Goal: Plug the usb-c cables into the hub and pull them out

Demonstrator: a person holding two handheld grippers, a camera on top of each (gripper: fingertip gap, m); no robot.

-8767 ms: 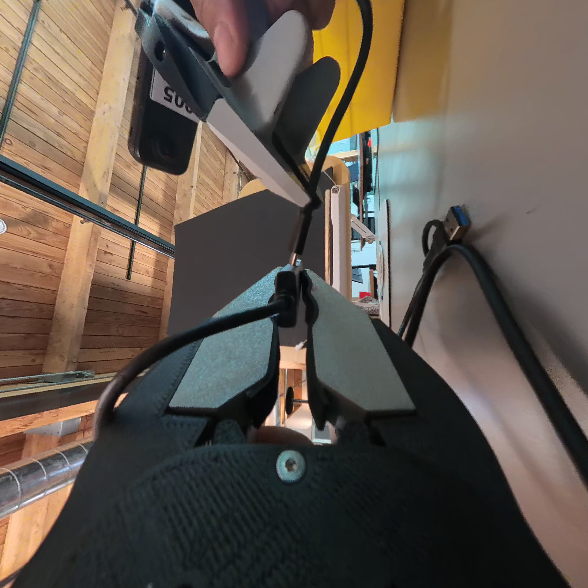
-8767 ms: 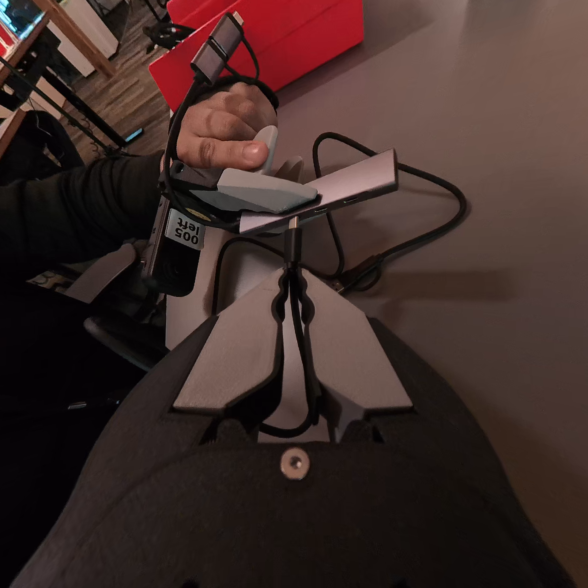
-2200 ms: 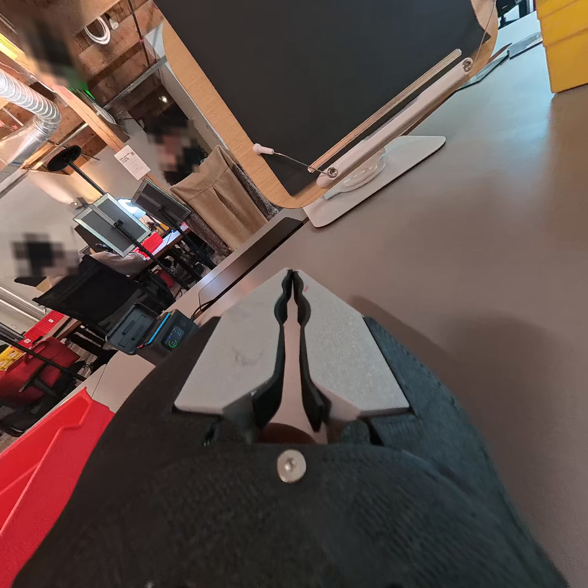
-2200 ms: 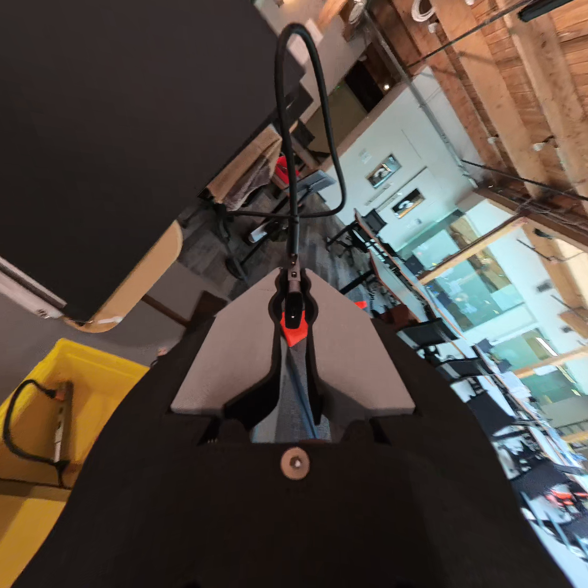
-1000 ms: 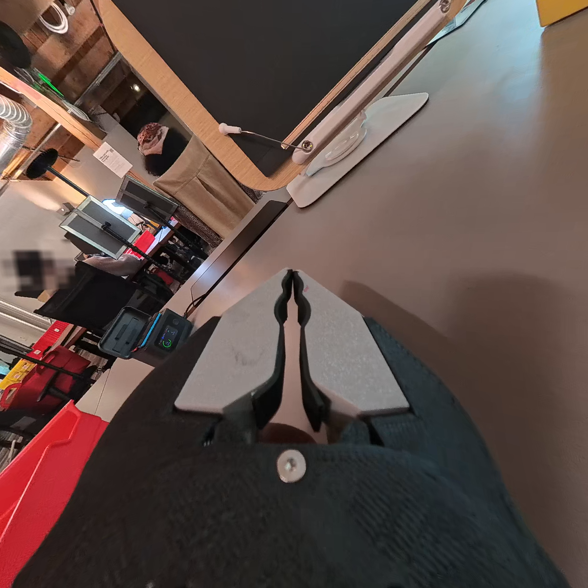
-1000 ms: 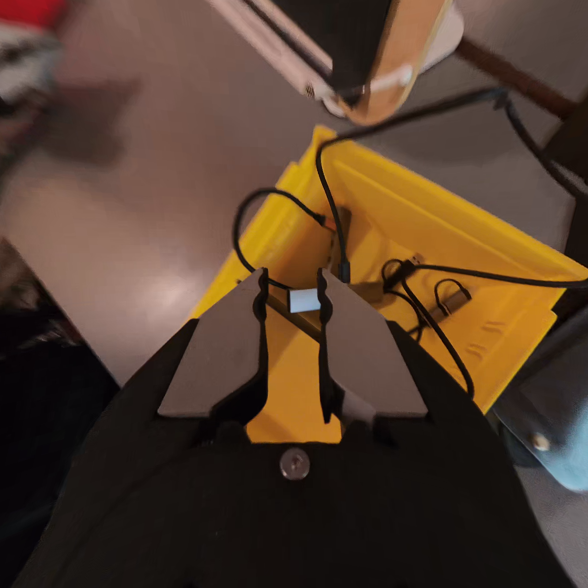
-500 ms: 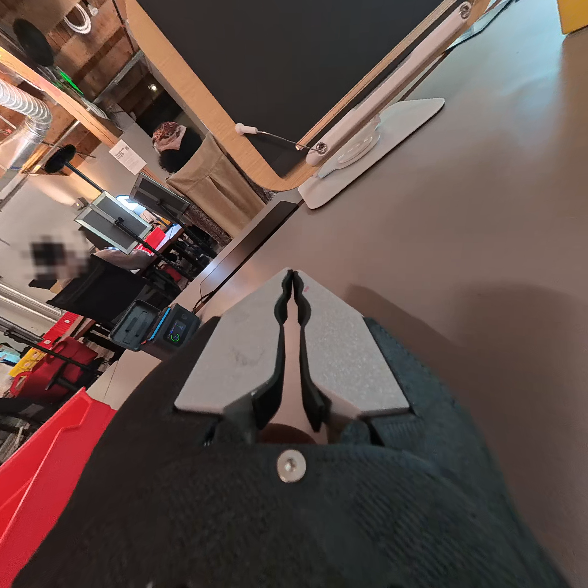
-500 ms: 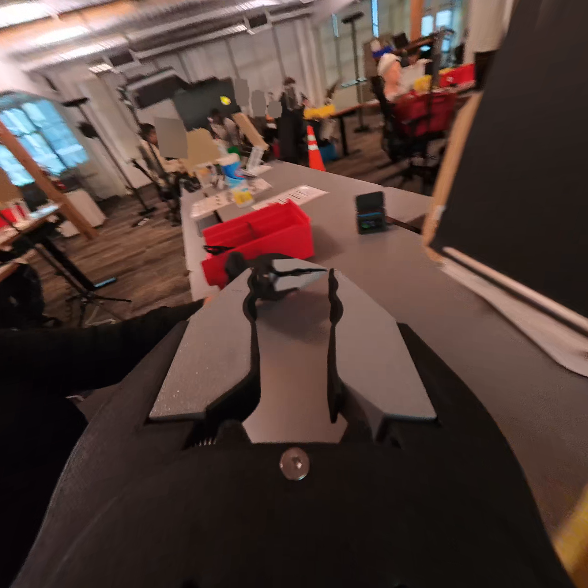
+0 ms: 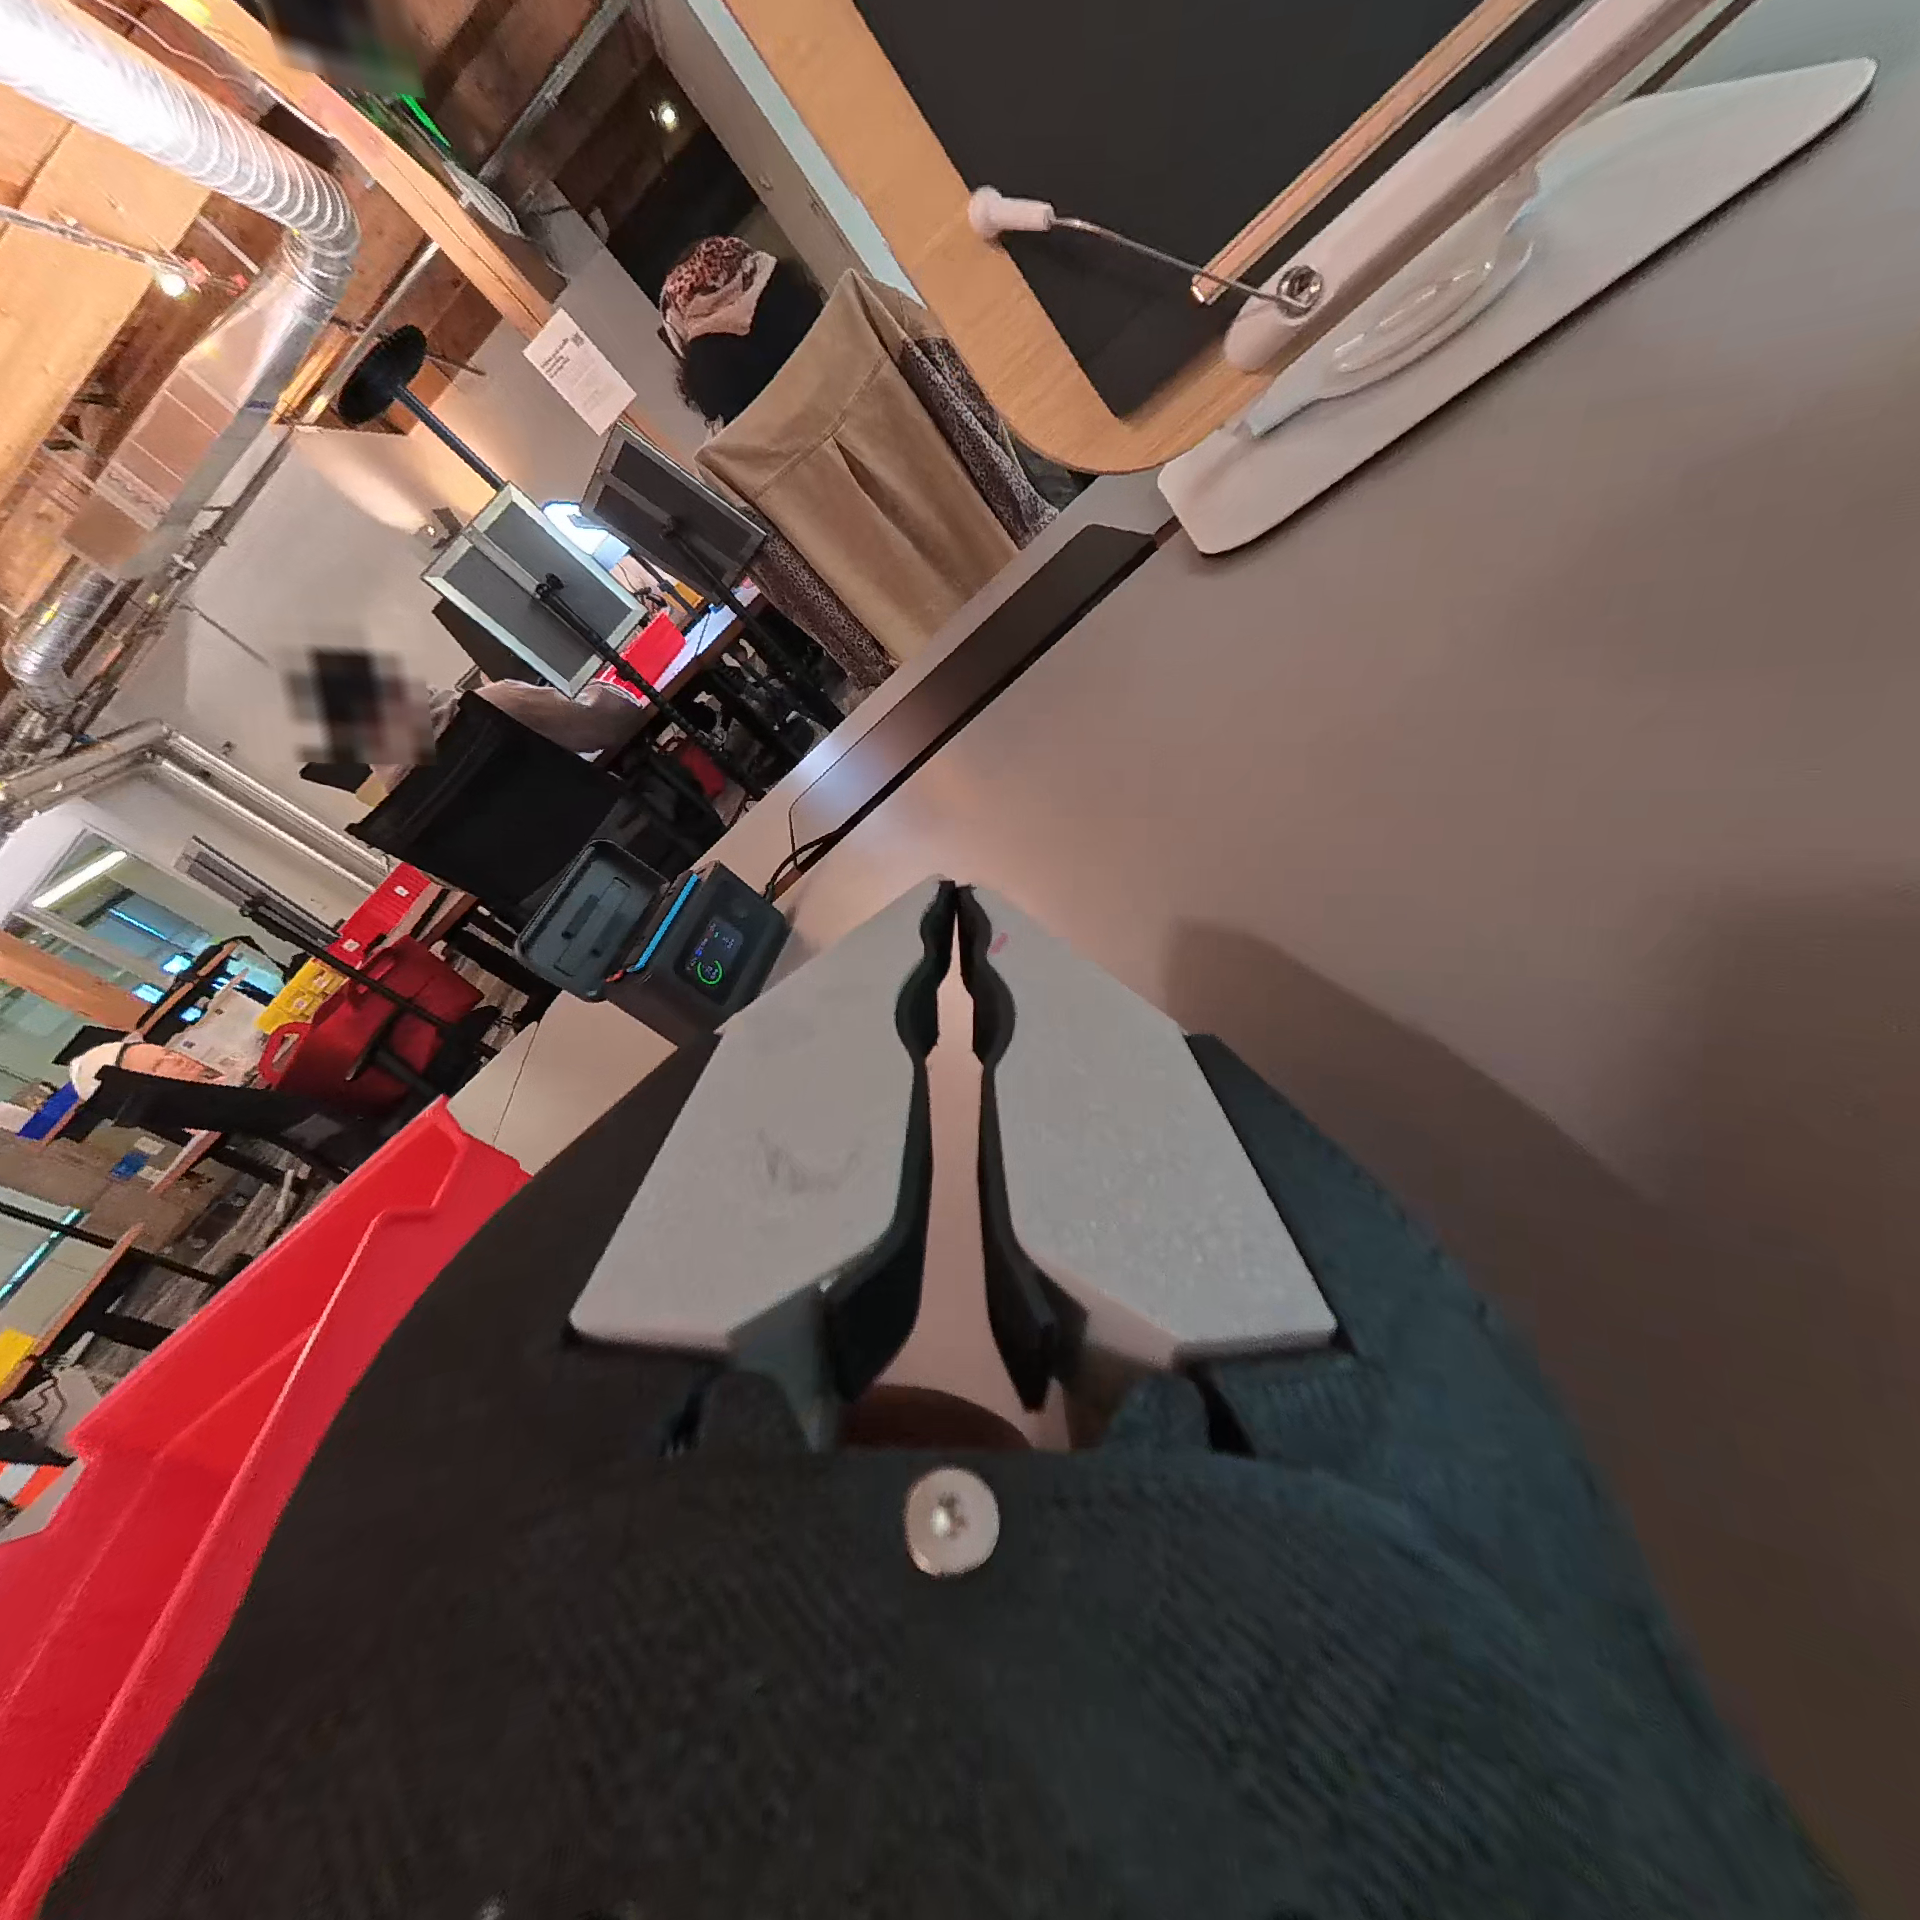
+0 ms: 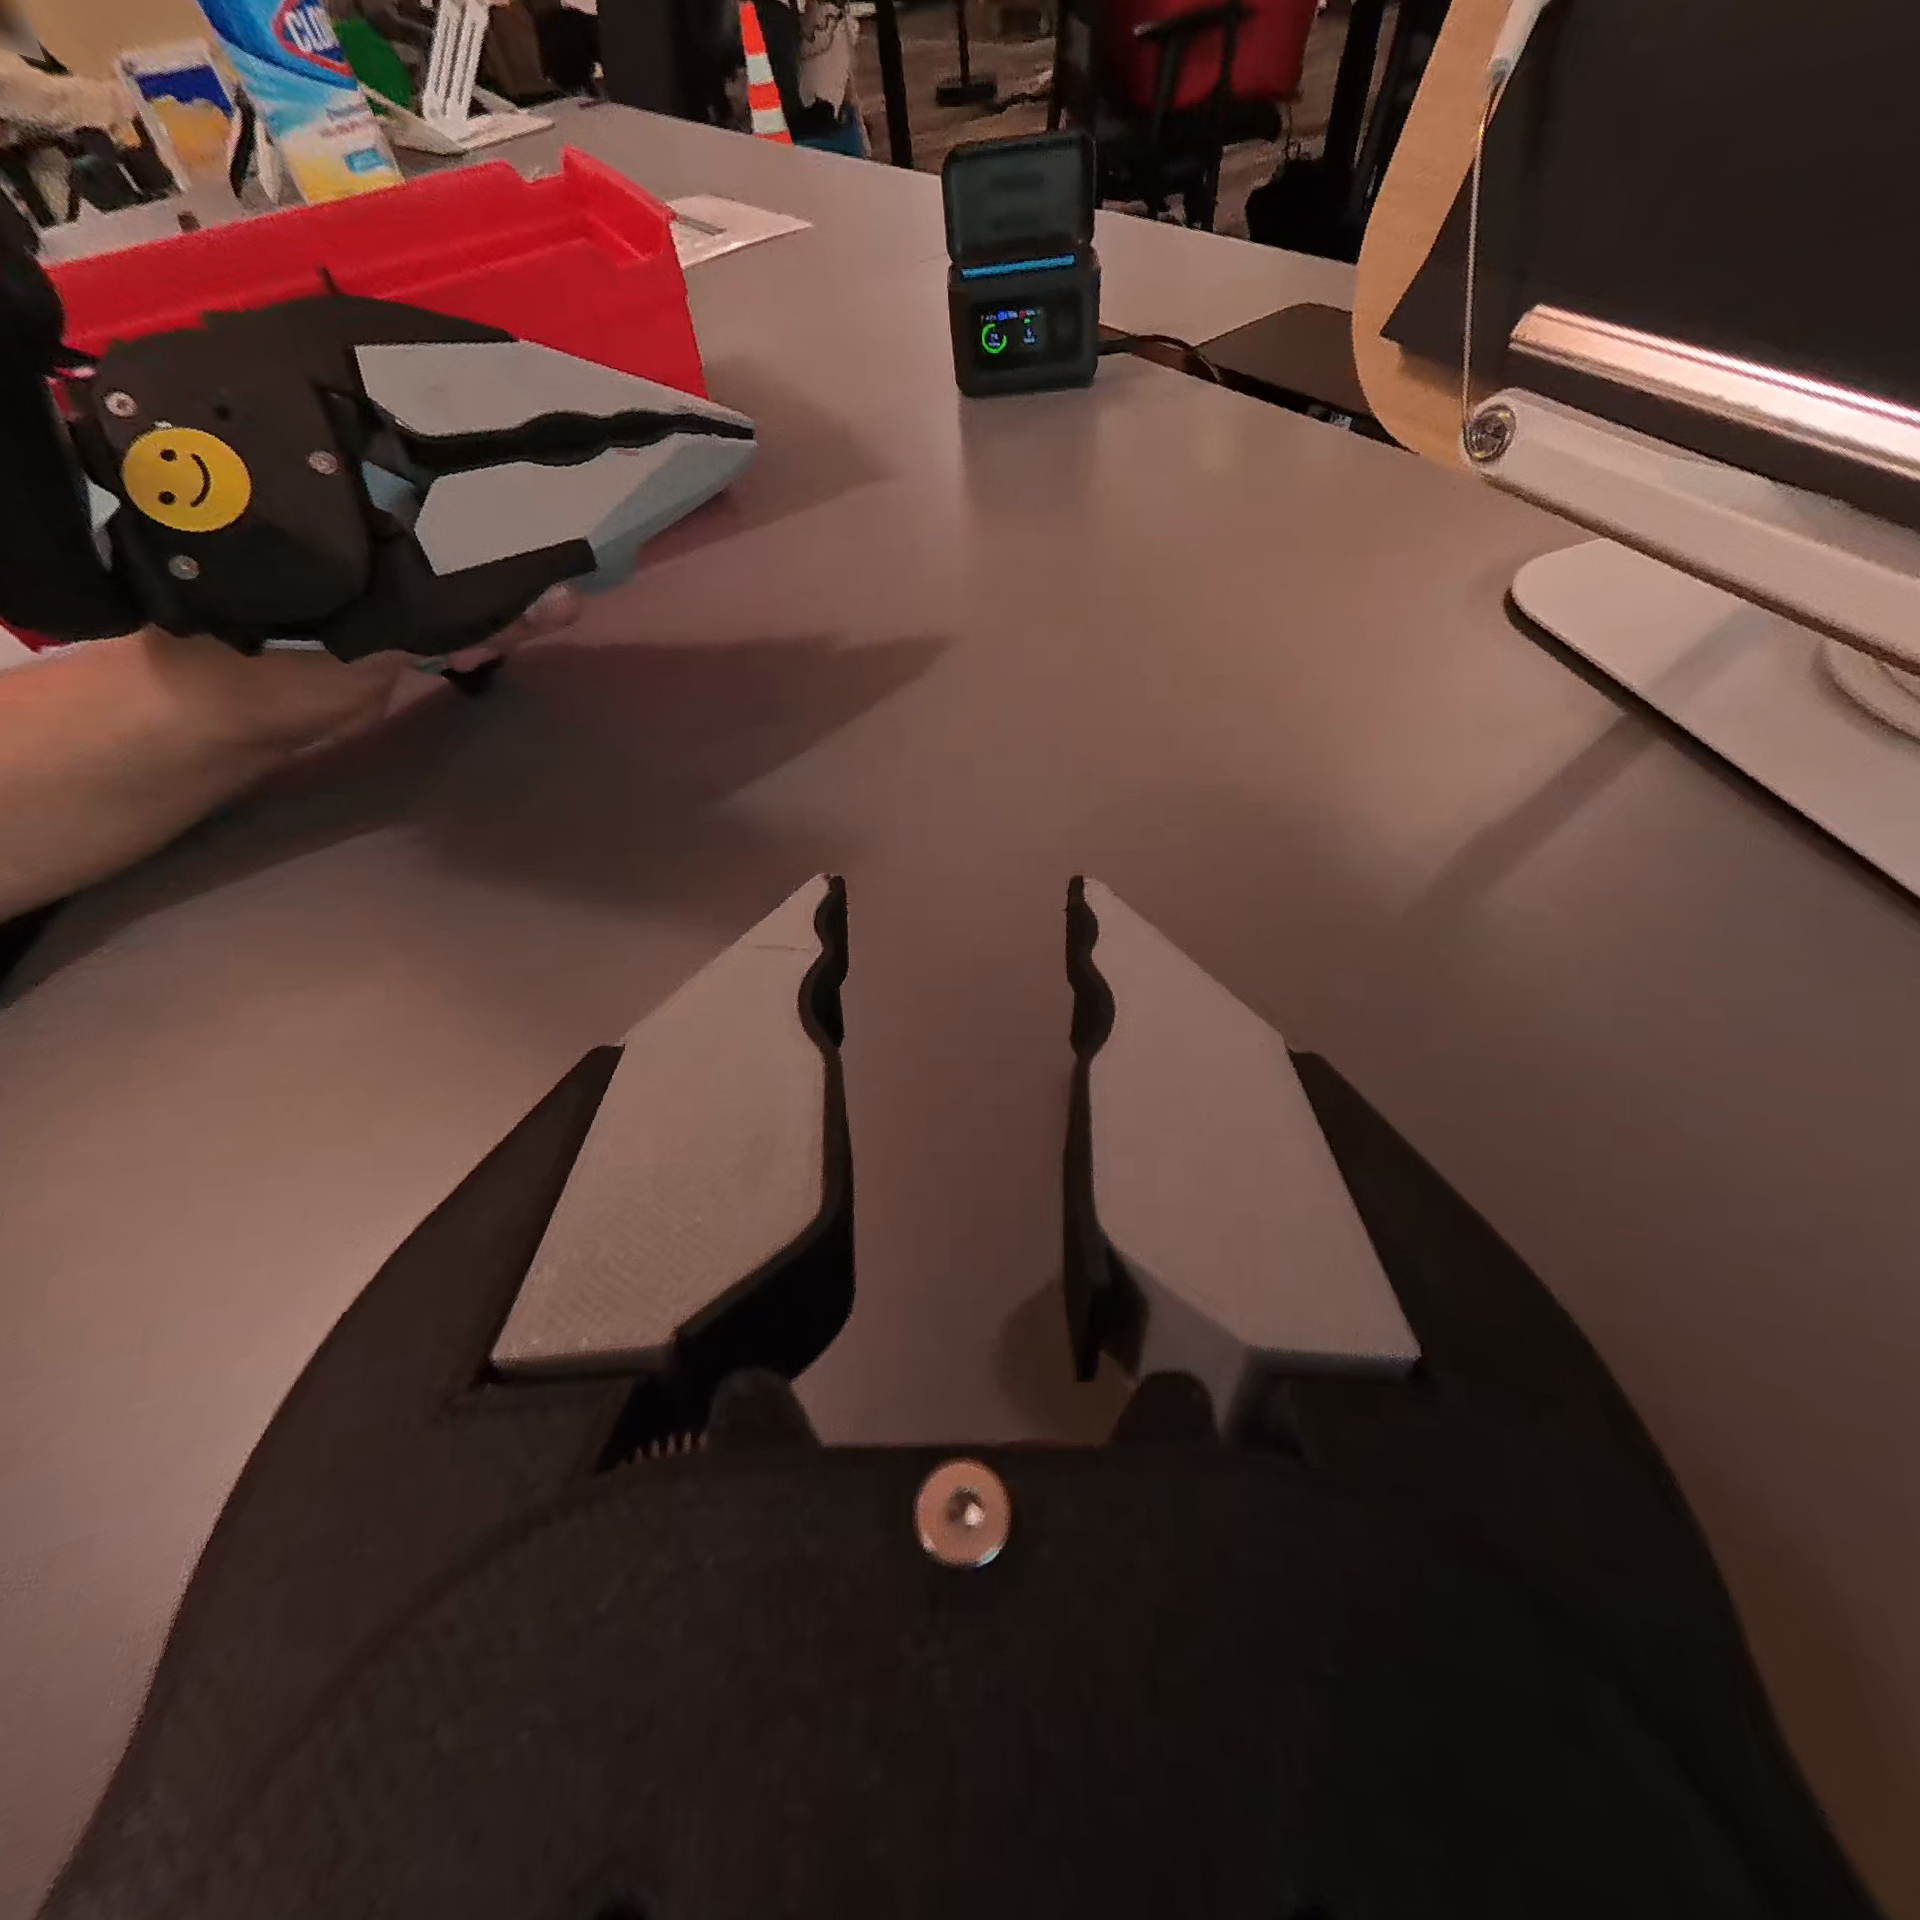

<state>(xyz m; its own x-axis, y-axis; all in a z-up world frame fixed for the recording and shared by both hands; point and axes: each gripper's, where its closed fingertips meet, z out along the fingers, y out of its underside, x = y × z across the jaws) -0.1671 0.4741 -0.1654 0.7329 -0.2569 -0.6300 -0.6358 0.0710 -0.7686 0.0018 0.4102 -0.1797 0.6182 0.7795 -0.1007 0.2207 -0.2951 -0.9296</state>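
Right wrist view shows neither the usb-c cables nor the hub; both are out of sight, so where they lie cannot be told. By my guess such cables are light and limp, best pinched at the stiff plug shell, the hub gripped across its flat sides. The right tool [image 10: 954, 894] gapes wide and empty over the grey-brown surface [image 10: 1195, 675]. Left of it the left tool [image 9: 956, 902] is pinched nearly closed, empty, beside the red plastic bin [image 10: 416, 249].

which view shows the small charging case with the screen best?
Right wrist view: the charging case stands upright on the table, lid open, screen facing the camera. Left wrist view shows it tilted, farther off, near the red bin.
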